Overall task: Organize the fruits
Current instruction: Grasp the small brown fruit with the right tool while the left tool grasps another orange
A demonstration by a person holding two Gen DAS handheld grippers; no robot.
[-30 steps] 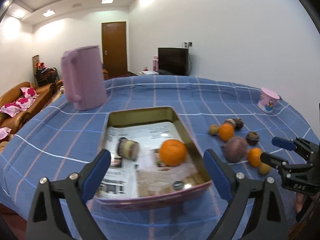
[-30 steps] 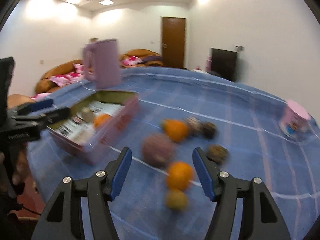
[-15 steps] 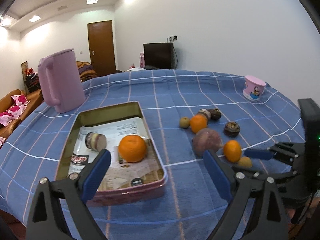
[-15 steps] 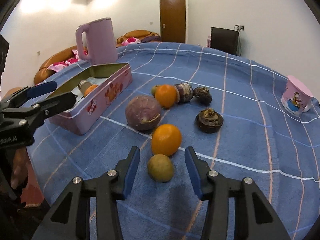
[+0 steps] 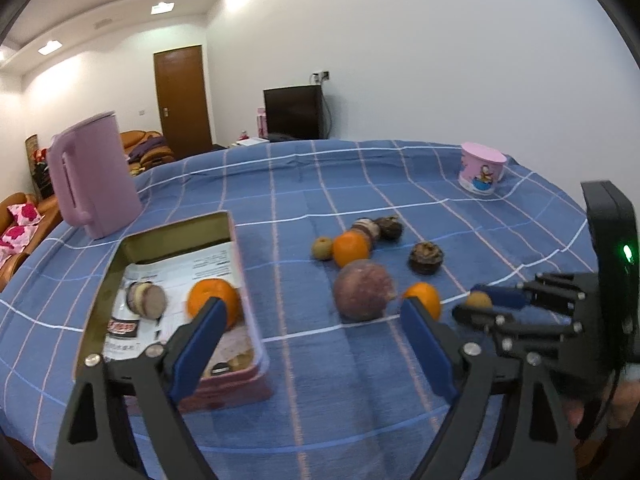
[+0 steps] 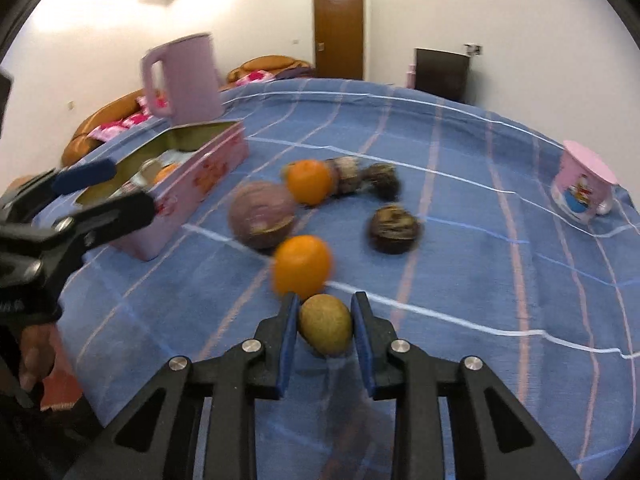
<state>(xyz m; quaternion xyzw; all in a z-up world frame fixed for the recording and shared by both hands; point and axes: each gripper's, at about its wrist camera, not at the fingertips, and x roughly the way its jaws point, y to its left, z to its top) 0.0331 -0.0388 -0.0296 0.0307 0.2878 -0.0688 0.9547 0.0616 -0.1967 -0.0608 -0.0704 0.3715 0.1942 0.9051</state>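
right gripper (image 6: pixel 325 322): blue pads closed against the small round yellow-green fruit (image 6: pixel 326 323), just in front of a round orange (image 6: pixel 302 266) on the blue checked tablecloth (image 6: pixel 460 280)
left gripper (image 5: pixel 310 344): jaws wide, holding nothing, beside the pink rectangular tin (image 5: pixel 252 344)
tin: holds another orange (image 5: pixel 213 301)

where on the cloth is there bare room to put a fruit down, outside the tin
Bare cloth lies between the pink tin and the purple fruit, and between the dark fruit and the cartoon cup. Crowded: the fruit cluster around the far orange.
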